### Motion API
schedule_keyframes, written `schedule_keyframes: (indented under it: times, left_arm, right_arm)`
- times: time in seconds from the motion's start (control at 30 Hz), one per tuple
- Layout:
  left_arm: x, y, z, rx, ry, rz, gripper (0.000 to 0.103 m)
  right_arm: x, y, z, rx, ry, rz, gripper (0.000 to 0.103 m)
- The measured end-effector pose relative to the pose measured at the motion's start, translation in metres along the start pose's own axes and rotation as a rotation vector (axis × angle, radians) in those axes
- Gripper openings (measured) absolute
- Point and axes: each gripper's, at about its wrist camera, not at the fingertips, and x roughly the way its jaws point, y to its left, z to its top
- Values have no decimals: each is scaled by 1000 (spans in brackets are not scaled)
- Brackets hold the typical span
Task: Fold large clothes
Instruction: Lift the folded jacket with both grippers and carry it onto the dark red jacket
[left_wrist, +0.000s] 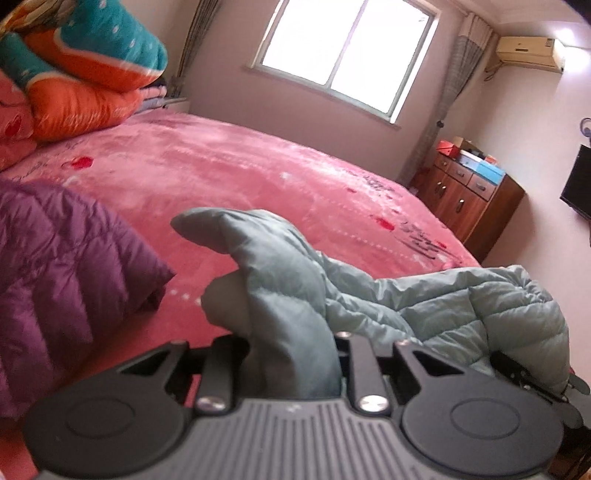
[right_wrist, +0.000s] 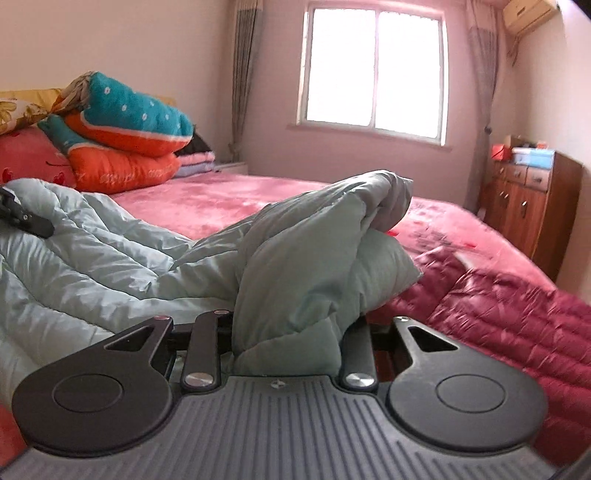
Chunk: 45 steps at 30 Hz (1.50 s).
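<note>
— What is seen carrying everything?
— A wide bed is shown, covered by a pink plush bedspread printed with red marks and dark script.

— What is laid on it at the near side?
— A pale green quilted down jacket is spread over the near edge, partly bunched and raised off the cover. Beside it, a purple quilted down jacket is laid flat in the left wrist view; in the right wrist view a dark red quilted one is seen on the other side.

— And at the head end?
— Folded orange and teal blankets are stacked there, with a pink pillow just beside them.
</note>
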Motion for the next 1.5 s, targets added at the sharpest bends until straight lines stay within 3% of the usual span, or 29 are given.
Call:
schedule_keyframes:
  times: [0.4,0.83,1.27,1.5]
  left_arm:
    - [5,-40,20,44,-55,-52,19]
    - [33,-113,50,98,-120,-150,19]
    - [101,-224,61,196,-85,-301,20]
    - [159,-286,54,243,-32,-363,20]
  right_arm:
    - [-18,-21,6,-40,-102,-119,36]
    - [-38,-74,9,25,-222,-307,36]
    - [-51,-165,0,117,-251,-559,36]
    - [-59,-231,-10,256,-242,-674,36]
